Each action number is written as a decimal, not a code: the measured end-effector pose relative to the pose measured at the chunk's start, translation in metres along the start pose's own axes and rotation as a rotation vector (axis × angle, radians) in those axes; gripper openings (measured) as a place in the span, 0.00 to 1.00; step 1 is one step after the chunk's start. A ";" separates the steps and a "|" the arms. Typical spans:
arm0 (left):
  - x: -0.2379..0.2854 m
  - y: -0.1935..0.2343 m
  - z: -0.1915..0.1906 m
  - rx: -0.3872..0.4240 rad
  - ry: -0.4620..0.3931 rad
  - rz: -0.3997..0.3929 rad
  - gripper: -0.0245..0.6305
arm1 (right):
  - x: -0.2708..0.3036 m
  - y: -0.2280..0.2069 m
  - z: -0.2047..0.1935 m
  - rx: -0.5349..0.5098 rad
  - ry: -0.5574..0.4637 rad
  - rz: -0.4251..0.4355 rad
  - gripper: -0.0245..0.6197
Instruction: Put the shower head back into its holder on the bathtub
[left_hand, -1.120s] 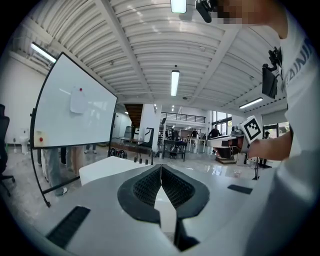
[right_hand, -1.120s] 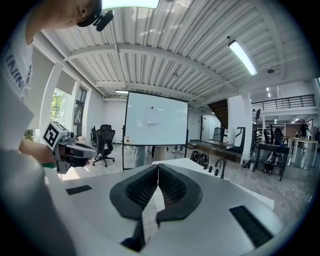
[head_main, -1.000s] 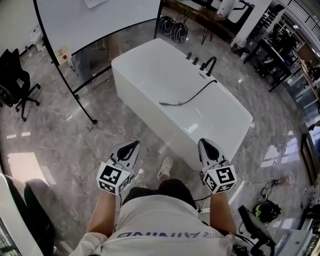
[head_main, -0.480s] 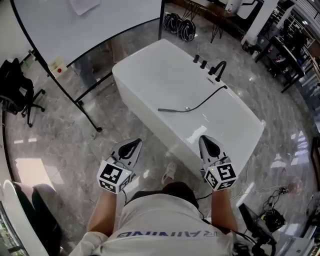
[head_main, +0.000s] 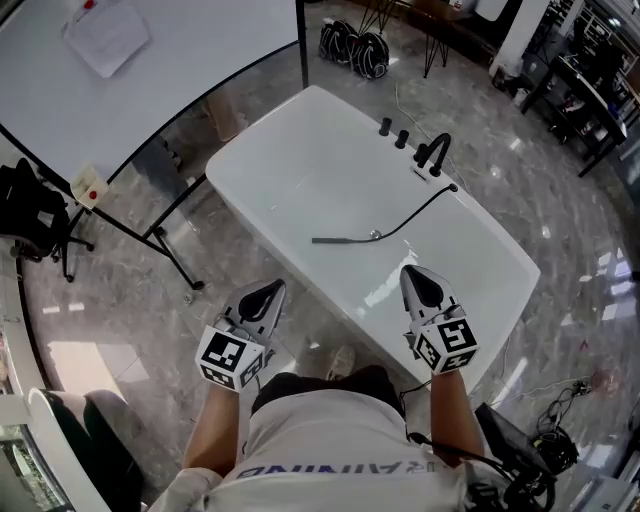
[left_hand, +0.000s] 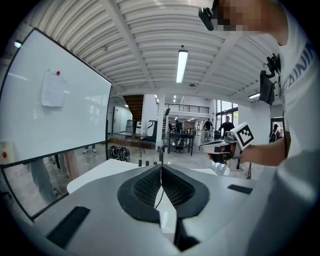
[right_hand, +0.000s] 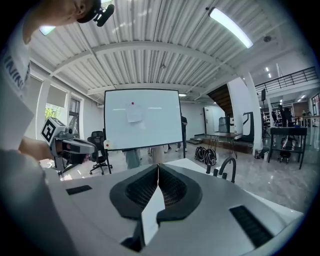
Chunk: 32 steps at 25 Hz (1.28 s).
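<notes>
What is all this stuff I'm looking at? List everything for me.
bathtub: one, white, middle of the grey marble floor
shower head: one, dark, lying inside the bathtub
hose: one, black, from the shower head to the far rim
faucet: one, black, on the far rim
knobs: two or three, black, beside the faucet
whiteboard: one, white with a black frame, left of the bathtub
office chair: one, black, far left
left gripper: one, grey, shut and empty, over the floor near the bathtub
right gripper: one, grey, shut and empty, at the bathtub's near rim
</notes>
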<state>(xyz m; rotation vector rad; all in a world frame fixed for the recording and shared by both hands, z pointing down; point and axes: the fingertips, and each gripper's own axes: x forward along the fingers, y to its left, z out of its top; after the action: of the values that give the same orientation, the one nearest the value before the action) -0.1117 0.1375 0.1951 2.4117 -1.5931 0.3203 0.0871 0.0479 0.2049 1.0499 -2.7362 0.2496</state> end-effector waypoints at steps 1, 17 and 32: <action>0.012 0.003 0.002 0.000 0.003 0.001 0.07 | 0.007 -0.011 0.000 0.004 0.001 -0.001 0.06; 0.187 0.095 0.030 0.046 0.050 -0.239 0.07 | 0.097 -0.099 -0.007 0.090 0.052 -0.238 0.06; 0.278 0.120 0.069 0.123 0.052 -0.539 0.07 | 0.074 -0.124 0.010 0.158 0.012 -0.645 0.06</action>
<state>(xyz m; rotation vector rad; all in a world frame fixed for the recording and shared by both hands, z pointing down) -0.1116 -0.1718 0.2237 2.7742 -0.8680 0.3784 0.1158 -0.0927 0.2237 1.8812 -2.2347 0.3616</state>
